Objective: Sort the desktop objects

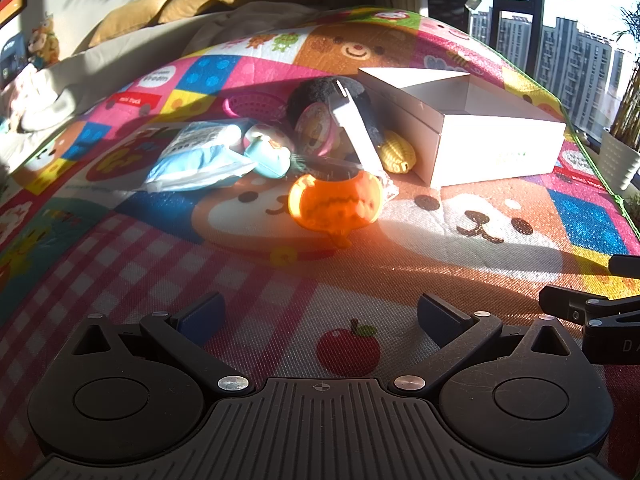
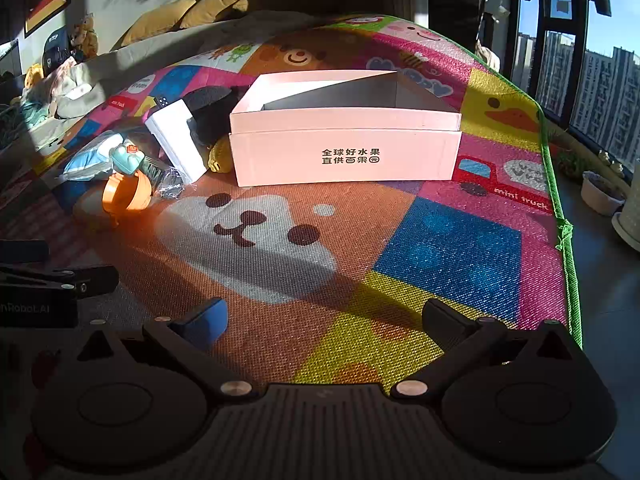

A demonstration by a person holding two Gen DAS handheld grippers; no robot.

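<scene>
Both grippers are hovering low over the play mat [image 2: 440,248], nothing picked yet. Left gripper [image 1: 320,314]: fingers spread wide, released, nothing between them. Right gripper [image 2: 326,316]: same, released and empty. Each one is showing at the edge of the other's view, so they are sitting side by side, near the mat's front.

The clutter is lying in one pile left of the white box [image 2: 344,144], and I'm reading the box as the drop target: top open, inside looking bare, long axis running left-right in the right wrist view, printed side facing the grippers.

Pile contents: orange pumpkin cup [image 1: 335,202] sitting nearest, tipped on its side, mouth pointing left toward the wipes pack [image 1: 200,156], stem nub touching the mat. Yellow corn toy [image 1: 396,152] is lying just beside the box's corner, long axis angling down-right. A white carton [image 2: 176,140] is leaning tilted against a black plush [image 2: 212,112]. A teal toy [image 1: 268,156] and a pink basket [image 1: 252,104] are sitting further back.

The left gripper is lining up roughly on the pumpkin cup; probably the first grab. The rim looks easiest to pinch.
</scene>
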